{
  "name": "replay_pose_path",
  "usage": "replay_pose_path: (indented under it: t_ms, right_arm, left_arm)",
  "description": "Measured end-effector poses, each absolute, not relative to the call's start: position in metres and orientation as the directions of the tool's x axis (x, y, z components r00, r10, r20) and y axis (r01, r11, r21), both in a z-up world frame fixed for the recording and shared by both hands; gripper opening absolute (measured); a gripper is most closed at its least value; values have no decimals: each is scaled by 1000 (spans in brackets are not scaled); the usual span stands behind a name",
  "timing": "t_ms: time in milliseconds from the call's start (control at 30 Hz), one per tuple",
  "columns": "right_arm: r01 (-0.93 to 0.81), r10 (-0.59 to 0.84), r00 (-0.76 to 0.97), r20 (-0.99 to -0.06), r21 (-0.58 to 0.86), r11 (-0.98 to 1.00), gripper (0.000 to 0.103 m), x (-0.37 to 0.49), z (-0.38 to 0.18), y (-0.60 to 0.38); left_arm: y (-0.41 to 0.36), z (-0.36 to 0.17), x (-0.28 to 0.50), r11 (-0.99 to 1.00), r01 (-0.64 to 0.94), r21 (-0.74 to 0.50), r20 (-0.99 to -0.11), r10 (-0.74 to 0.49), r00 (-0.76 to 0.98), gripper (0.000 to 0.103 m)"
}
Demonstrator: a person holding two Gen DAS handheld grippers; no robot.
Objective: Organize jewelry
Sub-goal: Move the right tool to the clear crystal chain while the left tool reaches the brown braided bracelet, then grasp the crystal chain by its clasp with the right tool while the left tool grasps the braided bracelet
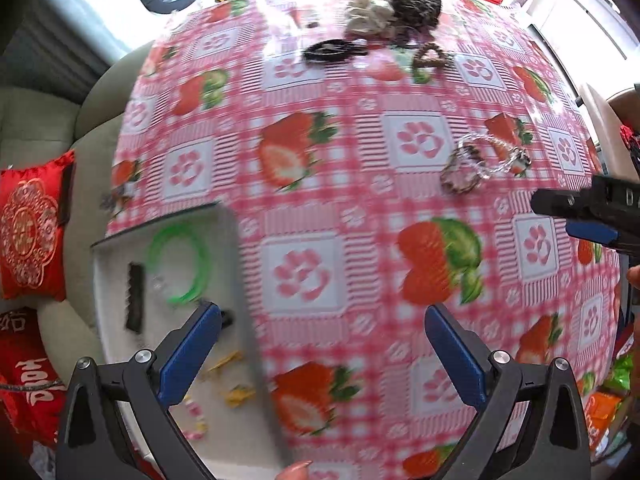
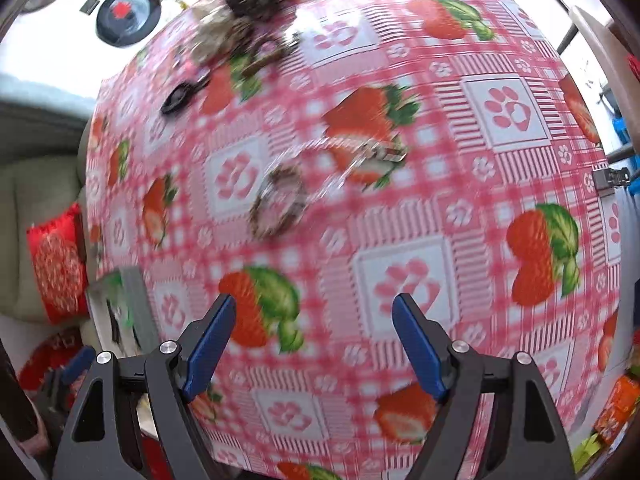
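- The left claw (image 1: 322, 320) is released, its blue pads spread wide with nothing between them, above the edge of a white tray (image 1: 120, 320) and the strawberry-print cloth of the bench (image 1: 360, 208).
- In the tray lie a green bangle (image 1: 180, 260), a dark comb-like clip (image 1: 134, 298) and small yellow pieces (image 1: 236, 394).
- The right claw (image 2: 314, 316) is also released and empty, pointing down at the cloth.
- Beyond it, near the middle of the bench, lies a beaded bracelet (image 2: 278, 206) just beside a silvery chain (image 2: 360, 160).
- At the far edge sits a heap of scrunchies (image 1: 384, 10), with a black hair tie (image 1: 328, 51) near it.
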State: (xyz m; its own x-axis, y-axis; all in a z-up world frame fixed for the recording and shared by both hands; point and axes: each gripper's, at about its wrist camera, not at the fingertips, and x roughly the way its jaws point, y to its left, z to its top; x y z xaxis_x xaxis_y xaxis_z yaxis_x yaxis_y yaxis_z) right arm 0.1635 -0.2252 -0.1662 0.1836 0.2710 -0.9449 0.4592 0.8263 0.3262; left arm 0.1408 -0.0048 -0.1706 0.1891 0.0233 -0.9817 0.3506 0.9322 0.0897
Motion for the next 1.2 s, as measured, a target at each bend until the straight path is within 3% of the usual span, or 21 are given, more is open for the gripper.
replay_pose_path:
  t_ms: [300, 533, 633, 700, 733, 800, 900, 1200]
  right_arm:
    - [603, 427, 276, -861, 500, 621, 83, 186, -210, -266]
    - [587, 415, 304, -858, 512, 627, 80, 207, -222, -267]
    - [566, 370, 292, -882, 471, 676, 67, 222, -220, -263]
    - [545, 307, 259, -916, 401, 736, 48, 232, -217, -255]
    - [528, 270, 236, -933, 357, 771, 44, 237, -216, -250]
    - [491, 199, 198, -960, 273, 827, 26, 246, -214, -239]
    - [452, 132, 167, -977, 195, 870, 7, 251, -214, -230]
    - [393, 118, 198, -973, 189, 900, 5, 231, -206, -247]
  left_arm:
    - [-44, -206, 165, 945, 322, 63, -988, 12, 157, 103]
    - [-64, -221, 189, 943, 330, 51, -983, -12, 186, 103]
    - [-69, -226, 197, 943, 330, 51, -980, -16, 197, 103]
    - [-73, -229, 202, 942, 331, 57, -979, -13, 205, 97]
    - [-73, -231, 206, 940, 335, 59, -979, -10, 202, 97]
    - [-76, -234, 210, 939, 338, 62, -980, -7, 201, 97]
    - [-80, -236, 214, 936, 346, 62, -979, -11, 203, 97]
    - [-102, -242, 219, 913, 407, 42, -980, -41, 193, 97]
